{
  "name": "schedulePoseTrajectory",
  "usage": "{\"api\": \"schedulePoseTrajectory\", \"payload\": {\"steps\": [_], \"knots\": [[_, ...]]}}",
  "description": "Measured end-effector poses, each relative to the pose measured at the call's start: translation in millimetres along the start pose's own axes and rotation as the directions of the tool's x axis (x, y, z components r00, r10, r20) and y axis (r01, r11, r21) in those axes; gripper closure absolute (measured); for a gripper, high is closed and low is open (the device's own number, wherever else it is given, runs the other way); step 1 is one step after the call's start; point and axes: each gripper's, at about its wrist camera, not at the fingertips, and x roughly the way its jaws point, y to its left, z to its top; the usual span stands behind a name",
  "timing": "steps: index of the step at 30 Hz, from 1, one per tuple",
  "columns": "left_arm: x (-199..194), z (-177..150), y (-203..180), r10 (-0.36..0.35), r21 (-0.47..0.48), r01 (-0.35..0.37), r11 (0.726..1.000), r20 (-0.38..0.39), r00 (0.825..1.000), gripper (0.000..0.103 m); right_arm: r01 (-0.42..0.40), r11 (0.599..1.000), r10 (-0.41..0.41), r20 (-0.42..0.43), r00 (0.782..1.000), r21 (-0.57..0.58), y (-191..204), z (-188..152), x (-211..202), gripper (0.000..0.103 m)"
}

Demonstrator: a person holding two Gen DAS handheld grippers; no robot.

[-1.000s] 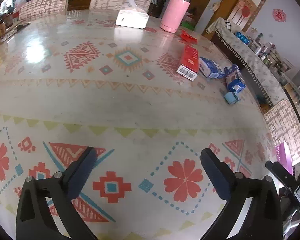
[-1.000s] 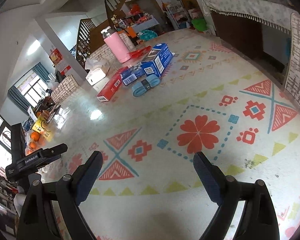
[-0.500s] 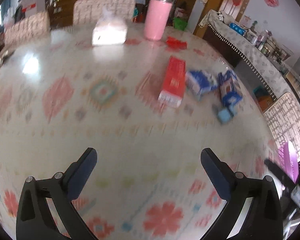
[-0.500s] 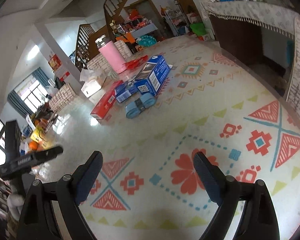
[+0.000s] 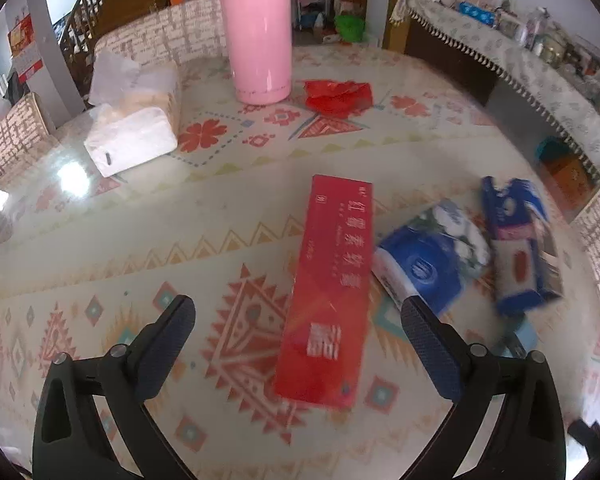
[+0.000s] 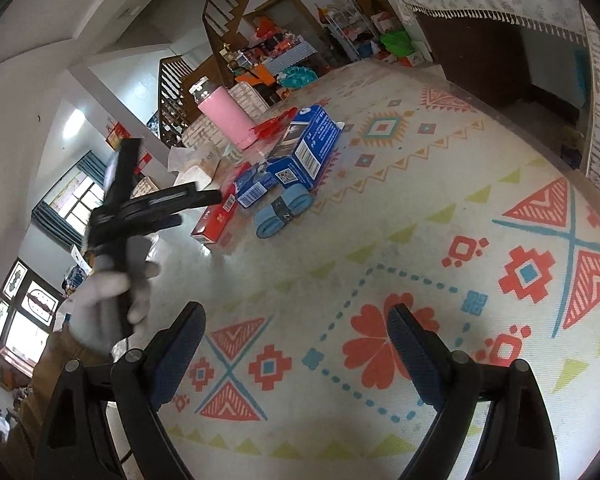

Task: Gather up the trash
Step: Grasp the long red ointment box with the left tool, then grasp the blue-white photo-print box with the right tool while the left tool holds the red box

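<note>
The left gripper (image 5: 296, 312) has swept across the worktop (image 5: 228, 208) since a second ago, now tilted steeply down over the red box (image 5: 332, 288), which lies between its spread, closing fingers (image 5: 172, 336), untouched. Blue packets (image 5: 428, 256) sit at three o'clock, a pink flask (image 5: 258, 36) at twelve. The right gripper (image 6: 296, 344) hangs spread, empty.

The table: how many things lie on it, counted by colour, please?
Red: 2, the long box and the crumpled bag
Blue: 3, two boxes and the tape roll pair
Pink: 1, the bottle
White: 1, the tissue pack
Total: 7
</note>
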Motion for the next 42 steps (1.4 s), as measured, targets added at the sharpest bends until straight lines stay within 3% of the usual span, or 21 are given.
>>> {"api": "schedulePoseTrajectory", "payload": {"steps": [2, 4, 15, 22, 25, 29, 32, 34, 38, 41, 42], "knots": [[6, -1, 4, -0.029, -0.023, 0.029, 0.999, -0.034, 0.999, 0.062, -0.007, 1.000, 0.007, -0.005, 1.000, 0.006, -2, 0, 1, 0.008], [1, -5, 6, -0.021, -0.035, 0.020, 0.999, -0.029, 0.999, 0.064, -0.010, 1.000, 0.010, -0.008, 1.000, 0.012, -3, 0, 1, 0.008], [-79, -83, 9, -0.158, -0.103, 0.166, 0.981, 0.078, 0.984, 0.064, 0.037, 0.999, -0.037, -0.013, 0.999, -0.001, 1, -1, 4, 0.008], [-79, -102, 9, -0.201, -0.093, 0.211, 0.973, 0.102, 0.974, 0.064, 0.124, 0.989, -0.128, -0.040, 0.991, -0.079, 15, -1, 13, 0.008], [-71, -105, 11, -0.237, -0.094, 0.244, 0.965, 0.082, 0.968, 0.064, 0.188, 0.972, -0.198, -0.066, 0.978, -0.142, 27, 12, 24, 0.008], [-63, -108, 16, -0.302, -0.107, 0.307, 0.946, 0.058, 0.951, 0.062, 0.244, 0.953, -0.253, -0.029, 0.967, -0.180, 45, 51, 37, 0.008], [-56, -105, 22, -0.322, -0.140, 0.325, 0.935, 0.047, 0.946, 0.049, 0.304, 0.932, -0.310, 0.000, 0.951, -0.196, 56, 91, 61, 0.008], [-54, -104, 22, -0.332, -0.141, 0.337, 0.931, 0.053, 0.942, 0.047, 0.344, 0.917, -0.349, 0.012, 0.937, -0.200, 60, 111, 80, 0.008], [-52, -101, 14, -0.350, -0.119, 0.355, 0.927, 0.058, 0.935, 0.032, 0.432, 0.874, -0.442, 0.004, 0.897, -0.220, 58, 140, 120, 0.009], [-49, -98, 6, -0.323, -0.089, 0.327, 0.941, 0.063, 0.944, 0.032, 0.471, 0.854, -0.486, -0.018, 0.874, -0.220, 48, 149, 141, 0.021], [-49, -97, 4, -0.315, -0.081, 0.319, 0.944, 0.063, 0.947, 0.032, 0.467, 0.857, -0.485, -0.032, 0.874, -0.216, 45, 151, 146, 0.034]]}}
